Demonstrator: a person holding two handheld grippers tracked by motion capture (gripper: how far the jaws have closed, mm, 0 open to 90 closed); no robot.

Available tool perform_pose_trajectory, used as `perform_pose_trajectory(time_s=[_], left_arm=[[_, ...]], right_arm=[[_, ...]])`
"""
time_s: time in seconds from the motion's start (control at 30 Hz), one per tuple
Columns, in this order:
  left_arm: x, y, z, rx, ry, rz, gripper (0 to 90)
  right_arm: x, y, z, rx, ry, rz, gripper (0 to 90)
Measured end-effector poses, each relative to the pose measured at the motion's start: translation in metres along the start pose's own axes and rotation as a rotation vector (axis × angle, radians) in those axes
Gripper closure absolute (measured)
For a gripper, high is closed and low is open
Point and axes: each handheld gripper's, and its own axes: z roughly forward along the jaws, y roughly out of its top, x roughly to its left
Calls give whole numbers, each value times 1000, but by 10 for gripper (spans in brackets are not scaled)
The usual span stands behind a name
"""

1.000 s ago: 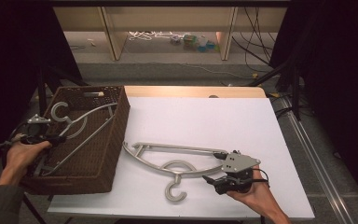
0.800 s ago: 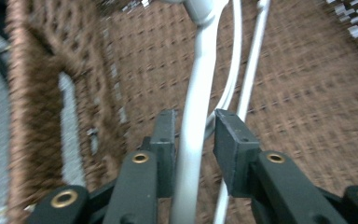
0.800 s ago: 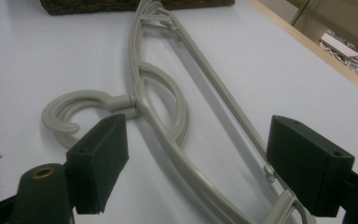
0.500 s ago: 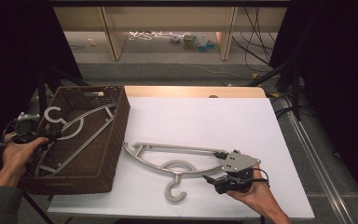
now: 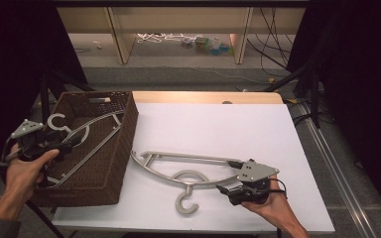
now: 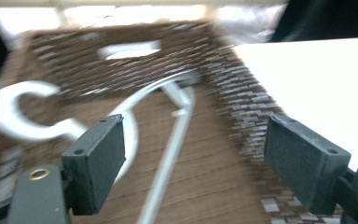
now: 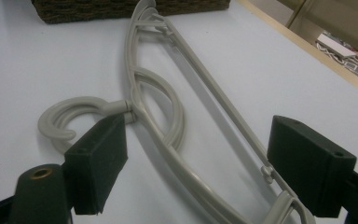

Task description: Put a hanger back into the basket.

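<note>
White table (image 5: 258, 124) carries everything — a brown wicker basket (image 5: 114, 163) hangs over its left edge, with a grey hanger in the basket (image 5: 87, 130) lying tilted, hook up near the basket's far left corner. In the left gripper view this hanger (image 6: 168, 140) is blurred, so whether it touches the basket floor is hard to tell. A second grey hanger (image 5: 183, 166) lies flat on the table near the front edge, hook pointing to the front; one end sits just beside the basket's right wall. Left gripper (image 5: 54, 146) hovers over the basket's left side, jaws wide apart, empty (image 6: 193, 154). Right gripper (image 5: 230, 191) sits at the front right of the table — jaws spread apart (image 7: 196, 163), straddling the flat hanger's (image 7: 168, 107) near end, not clamped on it.
</note>
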Motion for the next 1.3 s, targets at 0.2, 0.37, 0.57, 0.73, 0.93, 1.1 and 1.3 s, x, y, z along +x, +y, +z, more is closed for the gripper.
perform_pose_trajectory(time_s=[0.2, 0.37, 0.57, 0.73, 0.93, 1.1, 1.3], left_arm=[[-47, -5, -6, -81, -132, 17, 178], [-78, -10, -10, -160, -197, 17, 171], [-106, -23, -5, -203, -233, 50, 170], [-134, -39, 1, -216, -275, 116, 160], [-158, -56, 6, -219, -316, 204, 160], [-160, -71, 15, -201, -326, 198, 161], [-161, -81, 19, -188, -330, 193, 161]], right_arm=[[1, 0, 1, -13, 9, 7, 199], [0, -1, 2, -31, 5, 19, 185], [-2, -1, 2, -60, -4, 43, 183], [-4, -4, 2, -61, 4, 56, 169], [-3, -5, 3, -73, 12, 55, 166], [-1, -5, 3, -74, 20, 58, 166], [-1, -6, 5, -77, 25, 59, 166]])
